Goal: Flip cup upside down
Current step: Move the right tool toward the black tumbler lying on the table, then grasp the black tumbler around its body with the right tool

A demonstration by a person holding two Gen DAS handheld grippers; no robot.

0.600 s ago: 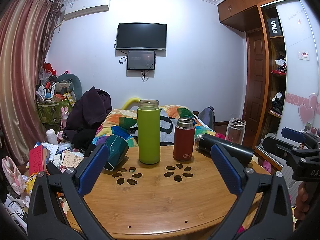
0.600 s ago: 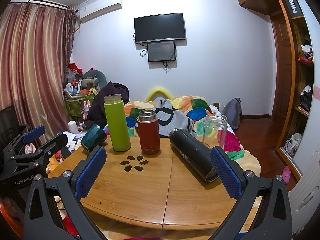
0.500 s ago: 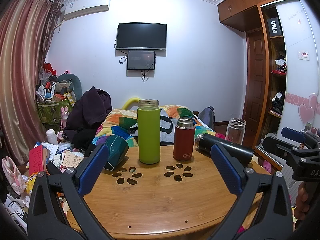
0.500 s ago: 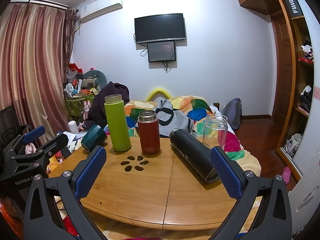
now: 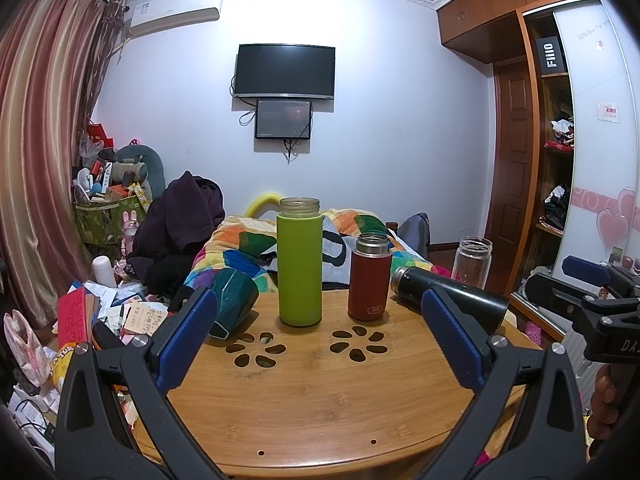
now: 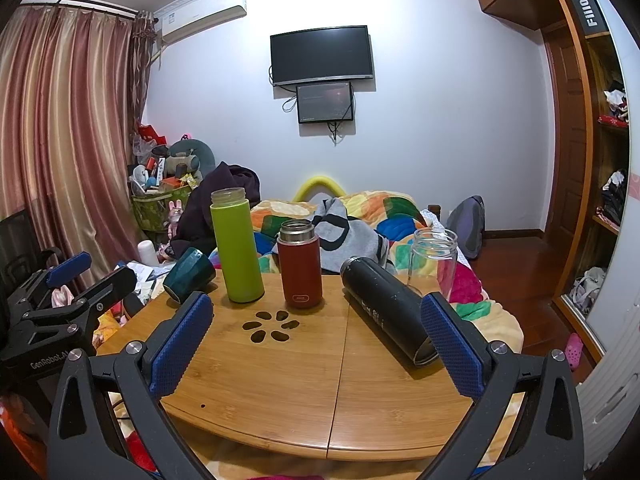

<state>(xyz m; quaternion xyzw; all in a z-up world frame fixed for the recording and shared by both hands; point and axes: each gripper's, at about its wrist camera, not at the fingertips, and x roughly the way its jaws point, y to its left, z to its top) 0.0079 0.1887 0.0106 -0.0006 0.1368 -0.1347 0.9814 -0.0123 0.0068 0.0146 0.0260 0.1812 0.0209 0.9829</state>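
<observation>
A tall green cup (image 5: 299, 264) and a short red cup (image 5: 369, 277) stand upright, mouths up, at the far side of a round wooden table (image 5: 320, 396). A dark teal cup (image 5: 232, 300) lies on its side at the far left edge. A black flask (image 5: 448, 296) lies on its side at the right, and a clear glass jar (image 5: 473, 260) stands behind it. My left gripper (image 5: 320, 344) is open and empty over the near table. My right gripper (image 6: 320, 344) is open and empty; the black flask (image 6: 386, 312) lies just ahead of its right finger.
A bed with a colourful quilt (image 6: 360, 216) lies behind the table. Clutter and a basket (image 5: 104, 220) fill the floor at left. A wardrobe (image 5: 560, 160) stands at right. The other gripper shows at each view's edge (image 5: 592, 300) (image 6: 60, 300).
</observation>
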